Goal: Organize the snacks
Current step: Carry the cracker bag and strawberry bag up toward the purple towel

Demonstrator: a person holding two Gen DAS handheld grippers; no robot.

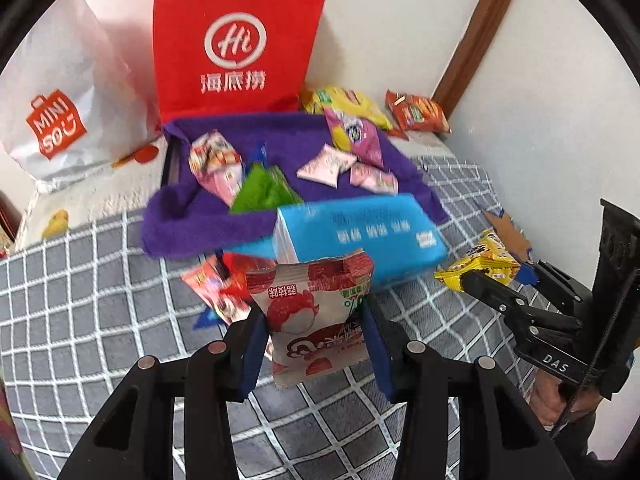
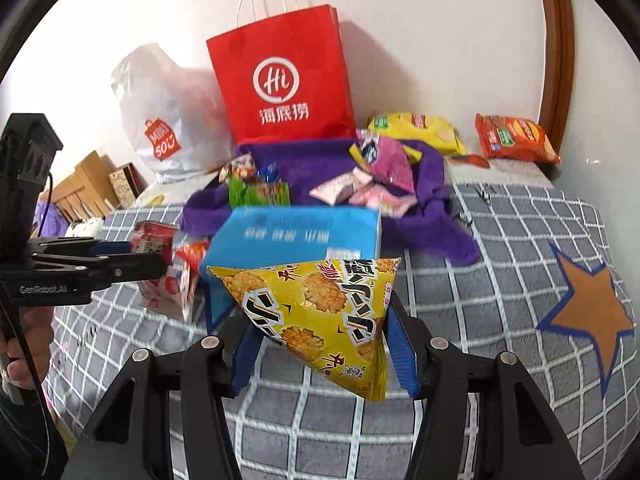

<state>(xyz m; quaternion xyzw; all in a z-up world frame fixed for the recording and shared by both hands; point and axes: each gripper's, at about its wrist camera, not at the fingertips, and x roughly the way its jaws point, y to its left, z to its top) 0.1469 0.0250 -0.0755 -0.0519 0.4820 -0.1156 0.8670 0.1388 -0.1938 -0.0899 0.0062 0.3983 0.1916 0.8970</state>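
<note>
My left gripper (image 1: 314,346) is shut on a red-and-white lychee snack packet (image 1: 316,316), lifted clear of the checked bedspread; the same packet (image 2: 160,280) shows at the left of the right wrist view. My right gripper (image 2: 320,344) is shut on a yellow rice-cracker packet (image 2: 324,316), also held above the bed; that packet (image 1: 480,266) appears at the right of the left wrist view. Ahead lies a blue box (image 1: 360,232) (image 2: 296,240). Behind it a purple towel (image 1: 248,136) (image 2: 304,156) carries several small snack packets.
A red paper bag (image 1: 236,44) (image 2: 284,76) and a white plastic bag (image 1: 60,92) (image 2: 164,112) stand against the wall. Yellow (image 2: 420,128) and orange (image 2: 516,138) chip bags lie at the back right. Another red packet (image 1: 216,284) lies on the bedspread.
</note>
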